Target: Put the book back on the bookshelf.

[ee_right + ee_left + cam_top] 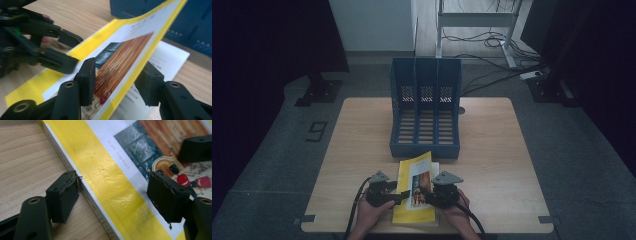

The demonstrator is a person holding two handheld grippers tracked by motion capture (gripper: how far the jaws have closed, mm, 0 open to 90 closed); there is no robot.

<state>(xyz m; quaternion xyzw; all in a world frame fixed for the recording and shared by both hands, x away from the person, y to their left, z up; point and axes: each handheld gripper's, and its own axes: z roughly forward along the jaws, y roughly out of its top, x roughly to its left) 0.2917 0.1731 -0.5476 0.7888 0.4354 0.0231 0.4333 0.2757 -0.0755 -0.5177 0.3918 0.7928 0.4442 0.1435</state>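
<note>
The yellow-bordered paperback book (414, 192) lay at the near edge of the light wooden surface (492, 150), at six o'clock from the blue three-slot plastic file rack (426, 107), its long axis running twelve to six. The right tool (117, 82) straddled the lifted front cover, jaws partly closed, pads apparently not yet pressing. The left tool (117, 198) stood open across the spine side at nine o'clock. The right gripper view revealed white pages beneath the raised cover; the left gripper view showed the spine edge flat on the wood.
</note>
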